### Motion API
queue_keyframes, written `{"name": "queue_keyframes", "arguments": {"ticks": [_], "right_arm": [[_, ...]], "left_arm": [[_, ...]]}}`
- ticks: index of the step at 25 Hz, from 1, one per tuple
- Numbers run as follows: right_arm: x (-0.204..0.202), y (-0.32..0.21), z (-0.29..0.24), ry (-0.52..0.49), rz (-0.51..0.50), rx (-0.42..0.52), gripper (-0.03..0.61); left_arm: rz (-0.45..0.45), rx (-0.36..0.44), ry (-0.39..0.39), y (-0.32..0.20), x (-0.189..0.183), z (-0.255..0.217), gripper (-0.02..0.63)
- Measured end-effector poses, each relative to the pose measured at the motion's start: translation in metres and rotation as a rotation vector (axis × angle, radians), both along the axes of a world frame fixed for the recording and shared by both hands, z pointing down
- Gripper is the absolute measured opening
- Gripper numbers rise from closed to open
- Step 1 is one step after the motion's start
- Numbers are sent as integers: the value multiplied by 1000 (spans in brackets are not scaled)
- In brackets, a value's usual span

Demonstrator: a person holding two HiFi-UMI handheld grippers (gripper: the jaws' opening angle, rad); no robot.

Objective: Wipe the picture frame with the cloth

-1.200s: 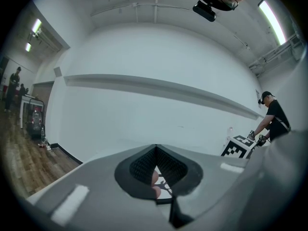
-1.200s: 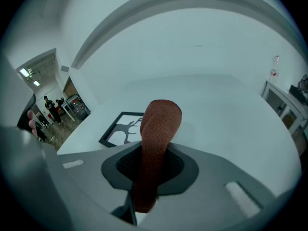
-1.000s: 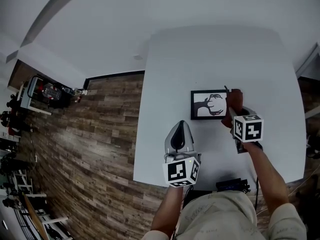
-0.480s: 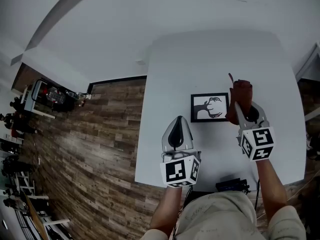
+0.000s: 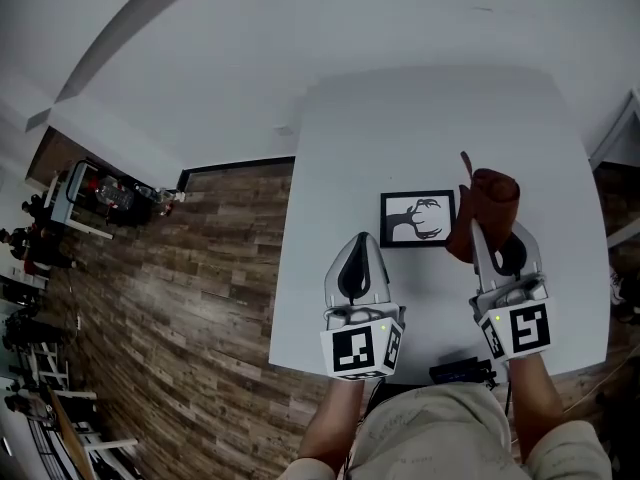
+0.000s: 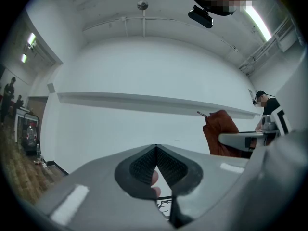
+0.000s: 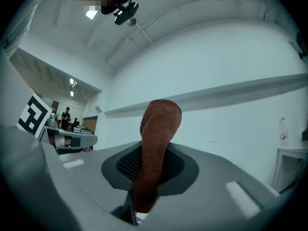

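Note:
A black picture frame [image 5: 417, 217] with an antler silhouette lies flat on the white table [image 5: 400, 118]. My right gripper [image 5: 484, 230] is shut on a rust-brown cloth [image 5: 482, 208], lifted just right of the frame. In the right gripper view the cloth [image 7: 156, 150] rises from between the closed jaws. The left gripper [image 5: 357, 253] hangs near the table's front, left of the frame, shut with nothing in it. In the left gripper view a corner of the frame [image 6: 164, 208] shows under the jaws, and the cloth [image 6: 220, 133] is at the right.
The table's left edge drops to a wood-plank floor [image 5: 180, 288]. A small black device [image 5: 463, 372] lies at the table's near edge. A cart with people around it [image 5: 95, 190] stands far left. A wall shelf [image 6: 144, 101] runs across the room.
My right gripper has drawn back toward me and rightward with the cloth, coming off the frame's right edge. The left gripper has stayed nearly still.

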State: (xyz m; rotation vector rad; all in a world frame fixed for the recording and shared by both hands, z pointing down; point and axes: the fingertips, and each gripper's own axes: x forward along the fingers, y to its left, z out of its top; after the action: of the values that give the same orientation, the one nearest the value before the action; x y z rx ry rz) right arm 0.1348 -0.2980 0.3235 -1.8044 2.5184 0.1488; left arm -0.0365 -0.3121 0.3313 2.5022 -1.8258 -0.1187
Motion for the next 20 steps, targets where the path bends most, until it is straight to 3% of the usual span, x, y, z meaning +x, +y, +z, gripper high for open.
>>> {"name": "queue_keyframes", "arguments": {"ticks": [5, 20], "right_arm": [[-2, 14, -14, 4, 16, 124, 91], [1, 11, -3, -8, -3, 85, 87]], "left_arm": [[0, 33, -16, 4, 5, -5, 0], [-12, 51, -32, 7, 7, -2, 0]]}}
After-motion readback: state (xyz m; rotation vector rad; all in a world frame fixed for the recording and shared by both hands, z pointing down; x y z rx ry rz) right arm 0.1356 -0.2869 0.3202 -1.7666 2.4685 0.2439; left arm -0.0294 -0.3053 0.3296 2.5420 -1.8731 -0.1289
